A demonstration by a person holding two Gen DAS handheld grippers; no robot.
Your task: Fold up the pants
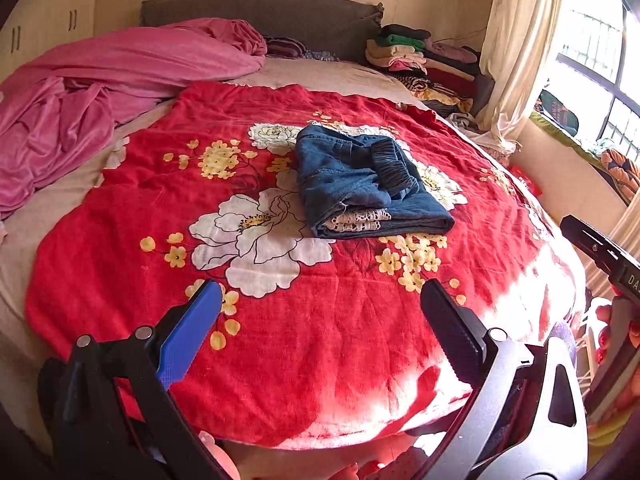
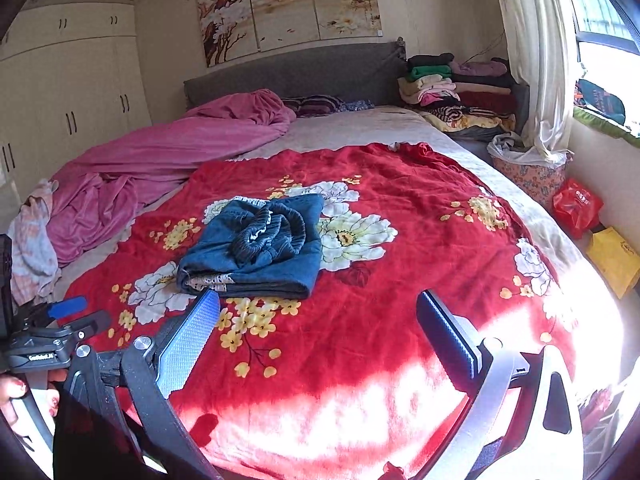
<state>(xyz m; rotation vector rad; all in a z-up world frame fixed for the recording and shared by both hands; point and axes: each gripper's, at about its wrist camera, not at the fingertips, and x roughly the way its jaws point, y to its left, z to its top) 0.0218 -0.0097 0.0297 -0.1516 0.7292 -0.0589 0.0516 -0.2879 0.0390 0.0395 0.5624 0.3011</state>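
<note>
The blue denim pants (image 1: 368,184) lie folded in a compact bundle on the red floral blanket (image 1: 320,340), with the dark elastic waistband on top and white lace trim showing at the near edge. They also show in the right wrist view (image 2: 260,250). My left gripper (image 1: 320,300) is open and empty, held above the blanket's near part, well short of the pants. My right gripper (image 2: 318,312) is open and empty, just in front of the bundle's near edge. The left gripper's blue finger also shows at the left edge of the right wrist view (image 2: 66,307).
A crumpled pink cover (image 2: 168,156) lies on the bed's left side. A stack of folded clothes (image 2: 456,88) sits at the headboard's right end. A basket (image 2: 528,168), a red bag (image 2: 576,206) and a yellow bag (image 2: 612,260) stand on the floor by the window.
</note>
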